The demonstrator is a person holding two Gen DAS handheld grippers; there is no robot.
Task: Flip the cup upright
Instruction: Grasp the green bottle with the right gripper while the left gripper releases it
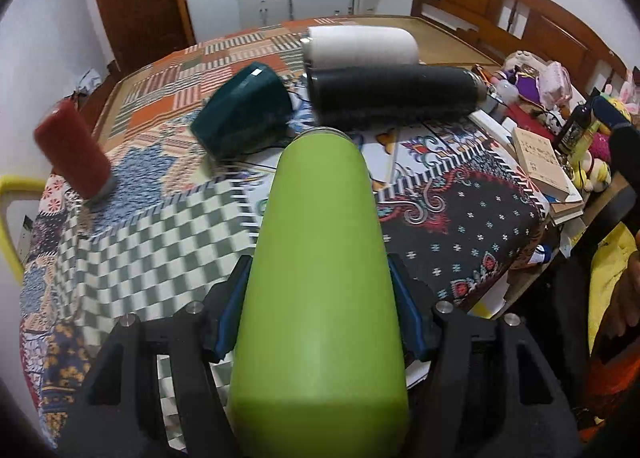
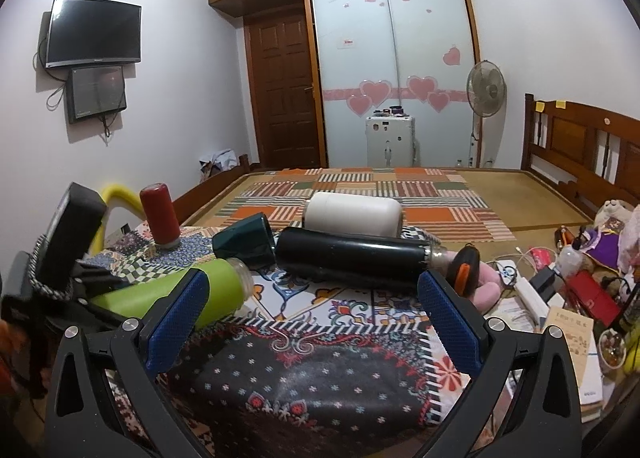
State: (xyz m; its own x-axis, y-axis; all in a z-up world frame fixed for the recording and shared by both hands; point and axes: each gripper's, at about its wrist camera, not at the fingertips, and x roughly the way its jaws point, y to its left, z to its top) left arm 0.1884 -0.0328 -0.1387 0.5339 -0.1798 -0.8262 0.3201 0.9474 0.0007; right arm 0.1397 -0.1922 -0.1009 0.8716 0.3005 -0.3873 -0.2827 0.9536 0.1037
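Left claw [image 1: 320, 322] clamped across the body of the green cup [image 1: 320, 258], blue pads [image 1: 230, 318] on both flanks; grip sits toward the base end, likely so the mouth end can swing up. Cup points to 12 o'clock in the left wrist view, mouth away from the camera, slanted over the patterned cloth [image 1: 460, 226] of the worktop, not yet upright. Right claw [image 2: 316, 318] wide apart, holding nothing, waiting at the cloth's near edge; green cup at its 10 o'clock. Beyond the cup: teal cup [image 1: 244, 114] on its side at 11 o'clock, black flask [image 1: 396, 98] and white cup [image 1: 360, 46] lying crosswise at 12 to 1. Red cup [image 1: 74, 150] at 10 o'clock stands mouth-down.
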